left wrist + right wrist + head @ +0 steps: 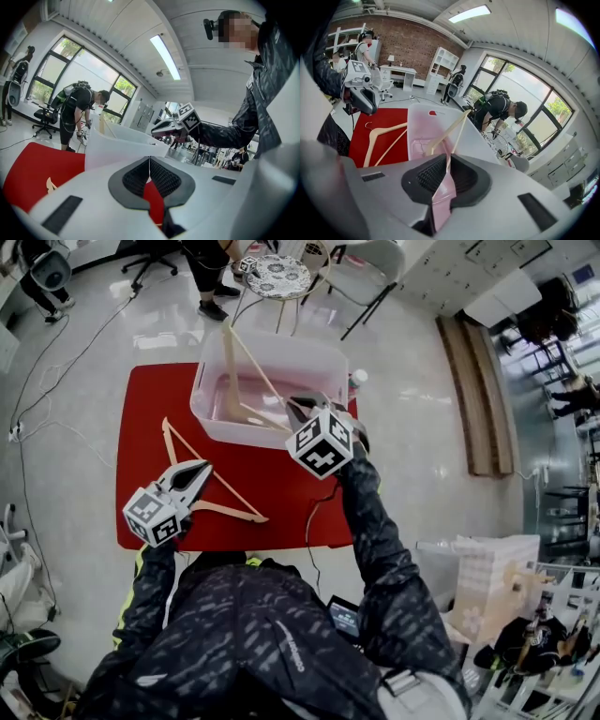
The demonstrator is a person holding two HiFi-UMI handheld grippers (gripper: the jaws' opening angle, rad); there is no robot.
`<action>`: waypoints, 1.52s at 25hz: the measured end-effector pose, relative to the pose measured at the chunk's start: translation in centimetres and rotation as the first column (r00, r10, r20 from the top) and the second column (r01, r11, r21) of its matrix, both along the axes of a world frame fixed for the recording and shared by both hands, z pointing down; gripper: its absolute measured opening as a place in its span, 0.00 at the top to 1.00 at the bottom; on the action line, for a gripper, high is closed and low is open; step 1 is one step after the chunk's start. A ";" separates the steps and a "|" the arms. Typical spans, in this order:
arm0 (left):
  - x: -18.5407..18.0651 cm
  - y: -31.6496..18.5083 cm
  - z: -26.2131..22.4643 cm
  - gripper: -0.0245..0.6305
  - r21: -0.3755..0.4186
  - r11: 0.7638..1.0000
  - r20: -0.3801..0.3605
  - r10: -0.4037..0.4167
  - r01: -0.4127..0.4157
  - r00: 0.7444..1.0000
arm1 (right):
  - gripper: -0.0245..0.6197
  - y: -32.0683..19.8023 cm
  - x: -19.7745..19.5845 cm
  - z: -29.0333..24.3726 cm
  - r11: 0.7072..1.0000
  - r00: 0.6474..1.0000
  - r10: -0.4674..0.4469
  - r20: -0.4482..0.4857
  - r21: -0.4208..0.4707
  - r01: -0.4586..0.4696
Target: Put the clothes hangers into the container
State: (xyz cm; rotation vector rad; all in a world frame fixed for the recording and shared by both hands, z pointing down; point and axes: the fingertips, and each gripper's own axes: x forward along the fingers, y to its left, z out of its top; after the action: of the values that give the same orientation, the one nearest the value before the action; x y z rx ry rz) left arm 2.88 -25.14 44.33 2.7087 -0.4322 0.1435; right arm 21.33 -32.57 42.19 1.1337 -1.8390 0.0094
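White container point(309, 352) — leaning hanger point(258, 371) inside, second hanger point(234, 493) on red table point(281, 512)

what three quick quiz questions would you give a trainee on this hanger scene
1. True or false: the left claw grips the pale wooden clothes hanger lying on the red table.
2. Where does the translucent white plastic container stand? a) floor b) red table c) chair
3. Fill in: a second wooden hanger leans inside the ____.
Key: 1 false; 2 b; 3 container.
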 end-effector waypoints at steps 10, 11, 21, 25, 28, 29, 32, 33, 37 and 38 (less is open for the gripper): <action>1.6 3.7 -2.0 0.95 0.025 0.999 0.003 0.025 -0.025 1.000 | 0.91 7.0 -1.9 -3.0 0.998 0.997 -0.006 0.079 0.070 0.001; 1.7 3.9 -2.2 0.95 0.029 0.999 0.000 0.029 -0.029 1.000 | 0.91 7.6 -2.1 -3.0 0.998 0.996 -0.006 0.085 0.068 0.000; 4.3 8.2 -4.2 0.95 0.057 0.997 -0.011 0.061 -0.060 0.998 | 0.92 14.0 -3.4 -3.4 0.998 0.980 0.016 0.197 0.052 -0.027; 4.9 10.4 -4.5 0.95 0.062 0.996 -0.010 0.062 -0.061 0.998 | 0.92 16.7 -3.9 -2.6 0.999 0.975 0.013 0.221 0.044 -0.023; 5.3 12.2 -4.9 0.95 0.068 0.996 -0.010 0.062 -0.061 0.998 | 0.92 18.8 -4.1 -2.7 0.999 0.971 0.007 0.238 0.045 -0.018; 5.4 12.7 -5.0 0.95 0.067 0.996 -0.011 0.061 -0.060 0.998 | 0.92 19.4 -4.2 -2.6 0.999 0.970 0.005 0.242 0.046 -0.016; 5.6 13.8 -5.1 0.95 0.068 0.996 -0.009 0.062 -0.062 0.998 | 0.92 20.7 -4.7 -2.7 0.999 0.968 -0.004 0.251 0.052 -0.009; 5.7 14.4 -5.2 0.95 0.068 0.996 -0.009 0.064 -0.063 0.998 | 0.92 21.3 -4.8 -2.8 0.999 0.967 -0.007 0.255 0.052 -0.006; 6.4 17.3 -5.7 0.95 0.059 0.996 -0.019 0.074 -0.072 0.997 | 0.92 24.2 -5.1 -2.6 0.999 0.964 -0.020 0.265 0.044 0.009; 6.6 18.2 -5.6 0.95 0.051 0.996 -0.026 0.076 -0.075 0.997 | 0.92 25.1 -5.1 -2.4 0.999 0.963 -0.025 0.267 0.042 0.014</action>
State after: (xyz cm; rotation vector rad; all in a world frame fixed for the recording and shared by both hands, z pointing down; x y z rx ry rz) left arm 9.51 -6.91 38.70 2.7739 -0.3293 0.1170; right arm 16.23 -7.48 39.79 1.1880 -2.0972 0.1209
